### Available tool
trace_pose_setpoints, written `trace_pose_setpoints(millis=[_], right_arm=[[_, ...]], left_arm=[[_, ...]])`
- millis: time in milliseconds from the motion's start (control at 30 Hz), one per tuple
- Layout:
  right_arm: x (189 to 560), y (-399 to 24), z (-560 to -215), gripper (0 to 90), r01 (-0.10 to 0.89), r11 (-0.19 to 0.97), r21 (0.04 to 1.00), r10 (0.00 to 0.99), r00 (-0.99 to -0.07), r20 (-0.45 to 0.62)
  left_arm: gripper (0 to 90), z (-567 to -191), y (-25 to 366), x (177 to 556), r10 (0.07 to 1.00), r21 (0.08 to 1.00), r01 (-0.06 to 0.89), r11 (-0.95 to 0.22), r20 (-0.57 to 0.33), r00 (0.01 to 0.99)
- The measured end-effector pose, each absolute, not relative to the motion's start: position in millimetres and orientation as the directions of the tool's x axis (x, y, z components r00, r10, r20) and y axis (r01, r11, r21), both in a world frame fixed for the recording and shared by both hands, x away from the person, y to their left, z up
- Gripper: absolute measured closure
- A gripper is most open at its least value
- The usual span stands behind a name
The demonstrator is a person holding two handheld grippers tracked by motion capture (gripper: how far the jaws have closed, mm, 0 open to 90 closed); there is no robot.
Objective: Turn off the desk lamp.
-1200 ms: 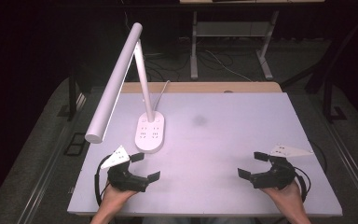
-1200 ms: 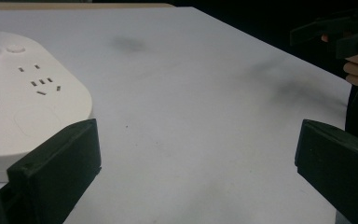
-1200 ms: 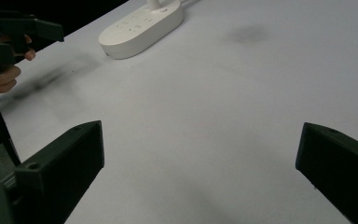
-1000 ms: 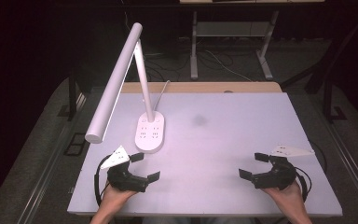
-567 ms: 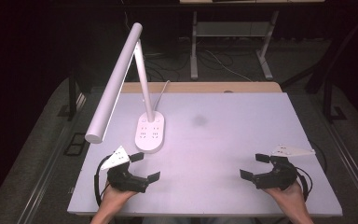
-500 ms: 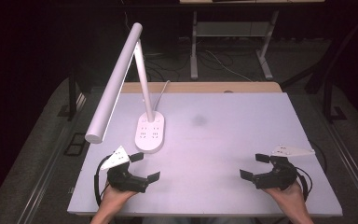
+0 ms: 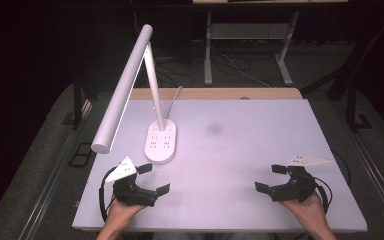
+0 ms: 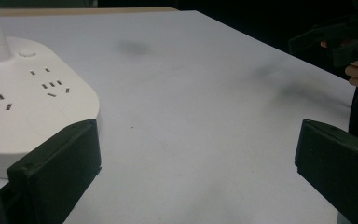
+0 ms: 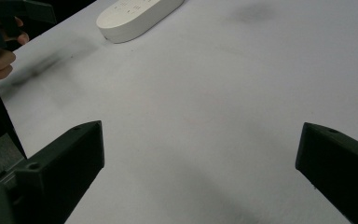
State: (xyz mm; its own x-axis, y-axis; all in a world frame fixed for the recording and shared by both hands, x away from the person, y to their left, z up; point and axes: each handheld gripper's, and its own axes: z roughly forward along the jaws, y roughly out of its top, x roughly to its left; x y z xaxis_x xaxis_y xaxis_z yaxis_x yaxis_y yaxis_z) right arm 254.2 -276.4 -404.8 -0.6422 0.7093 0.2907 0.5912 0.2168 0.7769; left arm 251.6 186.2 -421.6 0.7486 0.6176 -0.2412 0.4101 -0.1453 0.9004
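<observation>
A white desk lamp stands on the table, its oval base (image 7: 160, 143) carrying sockets and its long tube head (image 7: 122, 90) slanting down to the left. My left gripper (image 7: 153, 179) rests at the front left, just below the base, open with nothing between its jaws. In the left gripper view the base (image 8: 25, 107) lies just beyond the left jaw. My right gripper (image 7: 271, 178) sits at the front right, open and holding nothing. In the right gripper view the lamp base (image 9: 137, 14) lies far off at the top.
The white table (image 7: 240, 150) has a faint dark smudge (image 7: 213, 129) near its middle. A wooden strip (image 7: 220, 93) runs along the far edge. A lamp cable (image 7: 175, 95) leaves the back. Metal desk legs (image 7: 208, 50) stand on the floor behind.
The right gripper has shifted slightly to the right and toward the front edge. The left gripper and the lamp have not moved.
</observation>
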Motion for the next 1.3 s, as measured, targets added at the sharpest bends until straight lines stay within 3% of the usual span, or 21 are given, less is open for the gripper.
trace_pose_setpoints(millis=[200, 1300], right_arm=[[258.4, -276.2, -397.3, 5.6, 0.579, 0.226, 0.784, 0.683, -0.668, 0.296], [293.1, -246.1, -360.1, 5.5, 0.551, 0.307, 0.776, 0.638, -0.724, 0.262]], left_arm=[[0.0, -421.4, 186.5, 251.2, 0.619, 0.900, 0.412, -0.141, -0.244, 0.746], [0.0, -421.2, 188.0, 250.6, 0.624, 0.902, 0.410, -0.132, -0.246, 0.741]])
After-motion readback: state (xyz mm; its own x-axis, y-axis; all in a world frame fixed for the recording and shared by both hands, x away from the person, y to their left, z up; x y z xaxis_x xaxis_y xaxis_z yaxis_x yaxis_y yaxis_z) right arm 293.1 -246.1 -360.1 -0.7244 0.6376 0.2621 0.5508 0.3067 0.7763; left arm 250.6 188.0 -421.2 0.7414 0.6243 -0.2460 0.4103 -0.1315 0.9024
